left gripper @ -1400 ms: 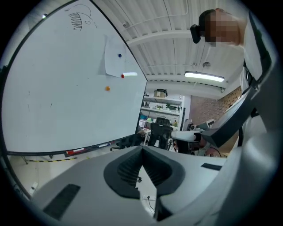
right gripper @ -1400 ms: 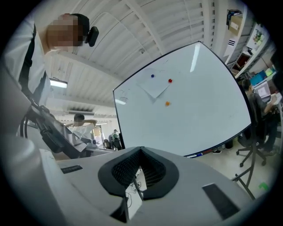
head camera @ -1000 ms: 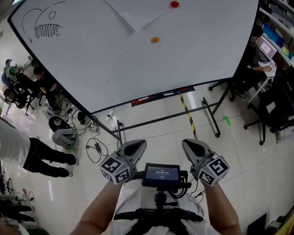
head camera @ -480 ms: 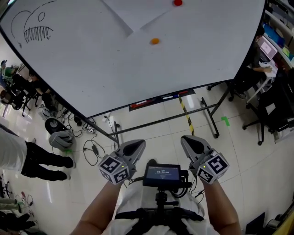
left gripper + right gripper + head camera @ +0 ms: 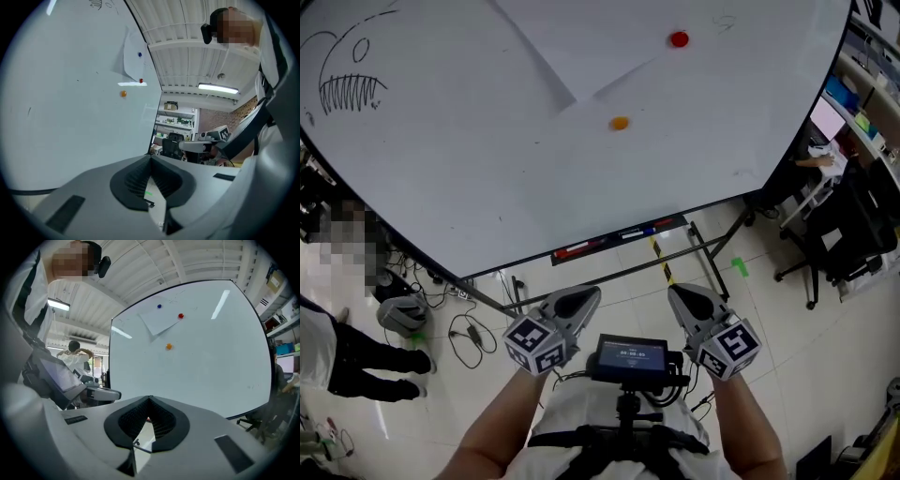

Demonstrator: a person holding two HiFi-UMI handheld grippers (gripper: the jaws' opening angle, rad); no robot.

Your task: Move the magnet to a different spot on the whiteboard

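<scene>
The orange magnet [image 5: 620, 123] is stuck on the whiteboard [image 5: 487, 169], roughly mid-board and on bare white surface. It's a small round dot, plain orange, nothing touching it. Neither gripper is anywhere near it. In the head view, the left gripper [image 5: 589, 293] and right gripper [image 5: 680, 292] both sit well below the board's bottom edge, side by side and aimed toward the board.

Both are pinched fully closed with nothing in them. In the left gripper view the left gripper [image 5: 150, 161] has its jaws meeting at the tip, and the right gripper [image 5: 149, 401] looks the same in its own view.

Higher up the board there's a red magnet [image 5: 679, 39], same small round shape. It's right by the corner of a tilted paper [image 5: 572, 47], but I can't tell if it's actually on the sheet. A blue magnet [image 5: 159, 306] sits at the paper's top and only shows in the gripper views.

A toothy fish doodle [image 5: 352, 80] is in the board's upper left corner, and a tray [image 5: 619, 239] runs along the bottom edge.
</scene>
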